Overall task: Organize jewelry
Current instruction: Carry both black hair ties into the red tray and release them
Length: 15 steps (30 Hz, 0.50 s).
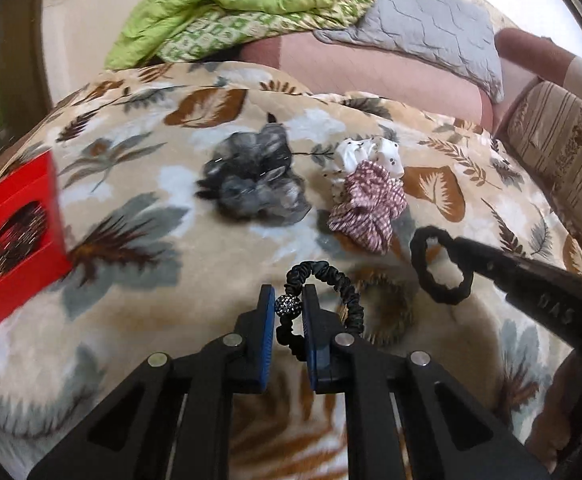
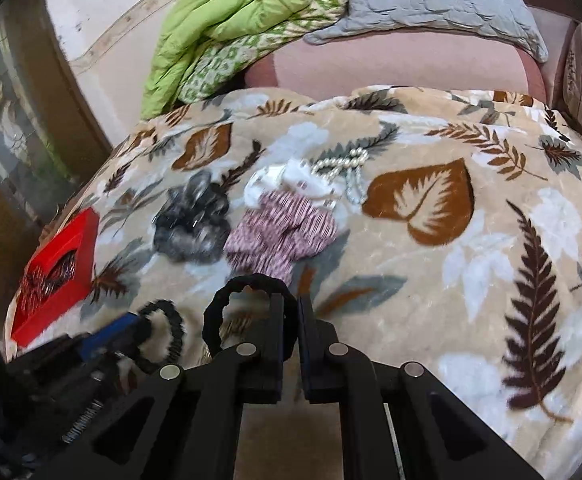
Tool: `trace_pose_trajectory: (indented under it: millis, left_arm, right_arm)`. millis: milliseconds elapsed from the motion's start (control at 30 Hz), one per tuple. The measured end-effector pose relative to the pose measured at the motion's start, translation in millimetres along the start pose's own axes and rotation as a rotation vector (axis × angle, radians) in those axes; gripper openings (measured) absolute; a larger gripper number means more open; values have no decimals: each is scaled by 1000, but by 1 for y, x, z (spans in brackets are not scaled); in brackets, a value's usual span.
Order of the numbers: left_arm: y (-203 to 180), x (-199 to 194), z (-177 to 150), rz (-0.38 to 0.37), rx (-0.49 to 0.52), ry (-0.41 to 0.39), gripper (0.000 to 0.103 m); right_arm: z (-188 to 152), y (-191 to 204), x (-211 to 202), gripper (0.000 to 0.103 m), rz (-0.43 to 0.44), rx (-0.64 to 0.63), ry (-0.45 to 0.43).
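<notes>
My left gripper [image 1: 287, 304] pinches beaded black hair tie [image 1: 323, 280] (sparkly bead between pads). My right gripper [image 2: 289, 312] clamps black ring tie [image 2: 227, 300]. Both above leaf blanket [image 2: 431, 280]; pink scrunchie [image 1: 367, 208], grey scrunchie [image 1: 255, 180] beyond; red box [image 1: 15, 240] left.

Open leaf-print fleece blanket [image 2: 491, 280] fills the right half of the right wrist frame. At centre, the grey fluffy scrunchie [image 2: 191, 226], pink checked scrunchie [image 2: 279, 232] and pearl bead strand [image 2: 347, 168] obstruct passage. The red plastic box [image 2: 57, 276] blocks the left edge.
</notes>
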<state>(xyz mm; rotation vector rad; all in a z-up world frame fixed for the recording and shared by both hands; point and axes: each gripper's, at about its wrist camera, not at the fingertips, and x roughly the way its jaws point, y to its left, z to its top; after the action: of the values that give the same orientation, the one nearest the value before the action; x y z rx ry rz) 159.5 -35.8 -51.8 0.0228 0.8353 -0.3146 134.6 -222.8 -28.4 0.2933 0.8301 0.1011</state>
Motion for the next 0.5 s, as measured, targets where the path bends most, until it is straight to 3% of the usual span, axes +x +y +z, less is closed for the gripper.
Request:
trace_pose_trajectory:
  millis: [267,500]
  left_arm:
    - [24,-38,-43,32,-53,-1,13]
    - [40,-86,-50,76,-136,-83,13]
  right_arm:
    - [-31,20,-20,7,-20,-47,15]
    - [-46,42,-50,7,21,-82,-15]
